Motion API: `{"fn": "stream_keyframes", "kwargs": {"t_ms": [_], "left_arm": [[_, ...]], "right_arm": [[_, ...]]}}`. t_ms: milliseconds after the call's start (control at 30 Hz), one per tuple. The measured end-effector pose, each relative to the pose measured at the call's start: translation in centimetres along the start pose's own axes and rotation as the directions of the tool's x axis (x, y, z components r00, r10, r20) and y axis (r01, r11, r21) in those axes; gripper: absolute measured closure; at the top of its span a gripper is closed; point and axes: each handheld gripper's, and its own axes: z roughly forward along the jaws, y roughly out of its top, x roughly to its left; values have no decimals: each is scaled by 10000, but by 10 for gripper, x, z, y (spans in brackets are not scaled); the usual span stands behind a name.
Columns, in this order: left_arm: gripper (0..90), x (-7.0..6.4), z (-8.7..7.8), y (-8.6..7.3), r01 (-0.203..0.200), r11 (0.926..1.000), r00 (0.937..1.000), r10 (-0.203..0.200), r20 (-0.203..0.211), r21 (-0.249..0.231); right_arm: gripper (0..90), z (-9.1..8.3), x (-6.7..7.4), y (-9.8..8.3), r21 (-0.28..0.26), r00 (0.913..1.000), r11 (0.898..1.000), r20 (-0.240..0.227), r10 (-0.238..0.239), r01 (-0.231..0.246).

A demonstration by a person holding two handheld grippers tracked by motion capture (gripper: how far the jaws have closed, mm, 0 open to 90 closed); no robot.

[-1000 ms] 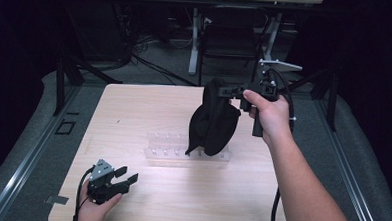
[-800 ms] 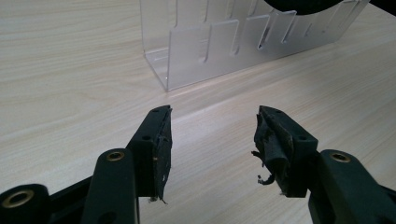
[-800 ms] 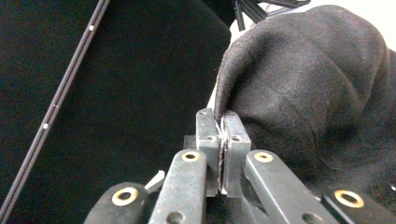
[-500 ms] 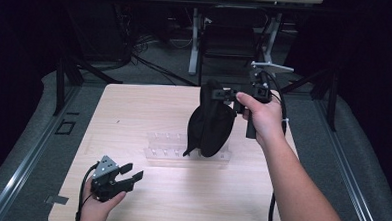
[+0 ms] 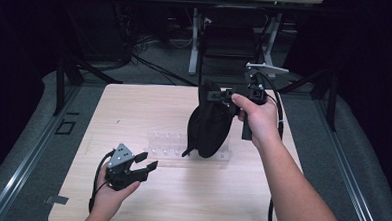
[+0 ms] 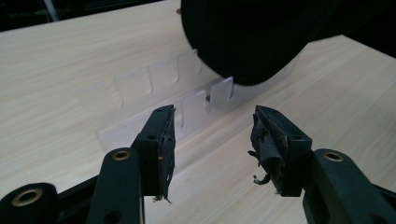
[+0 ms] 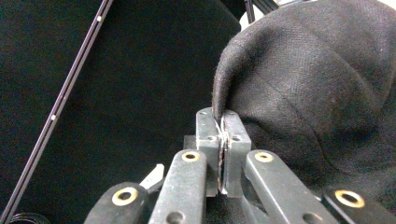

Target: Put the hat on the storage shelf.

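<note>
Right gripper pinches black woven cap; left gripper spread, closing, over clear slotted rack

Tabletop: pale wood-grain board, rectangular, occupying the centre of the high view, with dark grey floor around it on all sides. Lying directly on it: one clear plastic rack, flat and slotted, at the middle of the frame, its long side running left to right; its right part is hidden behind a hanging black cloth item.
</note>
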Motion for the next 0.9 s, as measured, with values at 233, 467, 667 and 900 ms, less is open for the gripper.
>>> {"fn": "stream_keyframes", "kwargs": {"t_ms": [233, 467, 667, 900], "left_arm": [[494, -14, 10, 21, -334, 9994, 9989, 333, 344, 12], [535, -26, 17, 34, -614, 9981, 9966, 614, 547, -18], [559, -33, 23, 39, -696, 9976, 9949, 699, 726, -63], [582, -38, 28, 46, -852, 9963, 9934, 855, 767, -74]], "right_arm": [[882, 2, -2, -3, 24, 9996, 9999, -230, 139, -139], [882, 4, 0, -3, 62, 9997, 9999, -197, 157, -156], [882, 7, 1, -3, 80, 9994, 9998, -281, 195, -192], [882, 11, 3, -3, 44, 9994, 9999, -300, 163, -162]]}}
